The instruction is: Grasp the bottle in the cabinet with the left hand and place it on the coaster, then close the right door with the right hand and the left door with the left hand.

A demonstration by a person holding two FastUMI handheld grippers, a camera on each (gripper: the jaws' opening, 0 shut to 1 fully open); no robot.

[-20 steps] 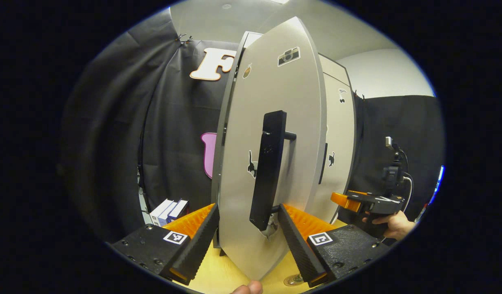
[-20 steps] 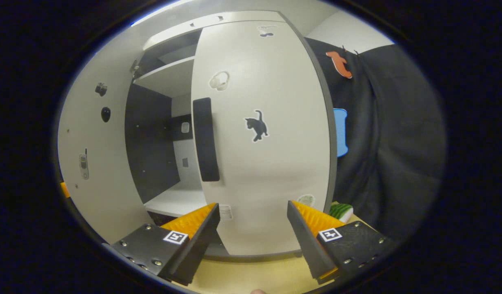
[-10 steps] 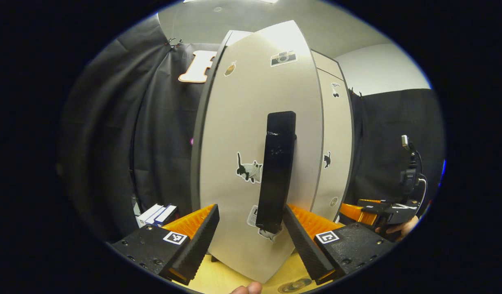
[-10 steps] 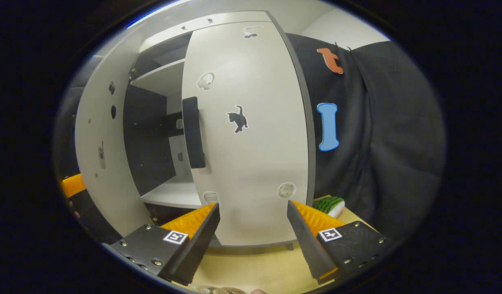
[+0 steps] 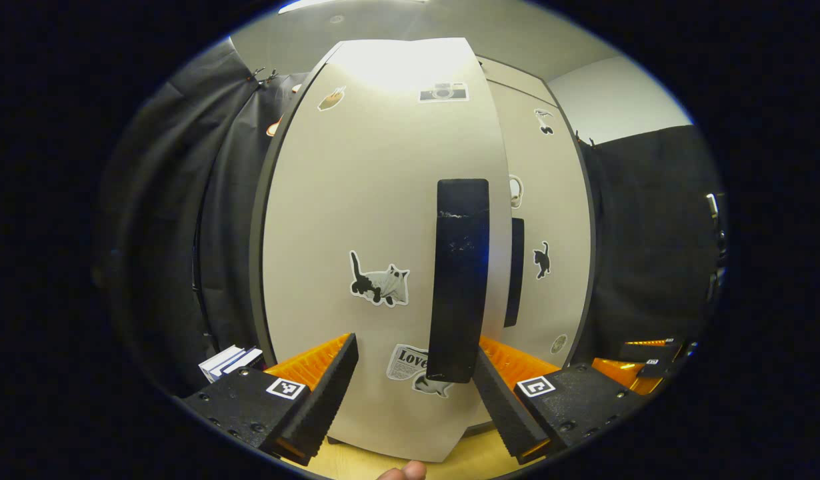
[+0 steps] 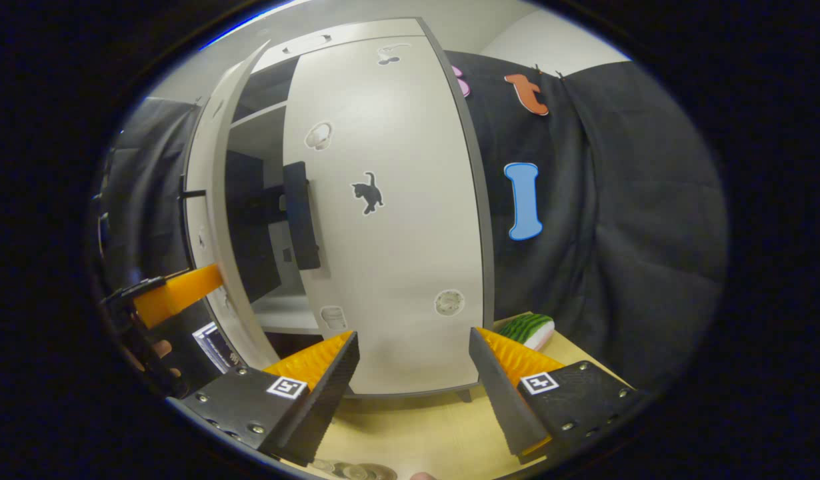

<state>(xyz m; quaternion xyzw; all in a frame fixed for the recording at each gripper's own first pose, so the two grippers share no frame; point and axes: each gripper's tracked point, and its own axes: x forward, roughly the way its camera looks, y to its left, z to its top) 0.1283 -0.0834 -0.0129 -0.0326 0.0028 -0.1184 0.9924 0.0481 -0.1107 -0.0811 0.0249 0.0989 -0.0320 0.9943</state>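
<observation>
The step in hand is the last one: shutting the left door [image 5: 357, 220] with the left gripper [image 5: 413, 393]. In the left gripper view the gripper stands open, its fingers spread wide on either side of the foot of the door's black handle [image 5: 460, 280], which hangs at 12 o'clock from the right finger; neither finger grips anything. The right door [image 6: 383, 220] looks closed, at 12 o'clock in the right gripper view, with the right gripper [image 6: 413, 393] open and idle before it above the counter [image 6: 417, 433]. That view shows the left door edge-on at 9 o'clock, a dark gap open beside it. The bottle is hidden from both cameras. Next, I judge, a steady forward push until the gap shuts.
</observation>
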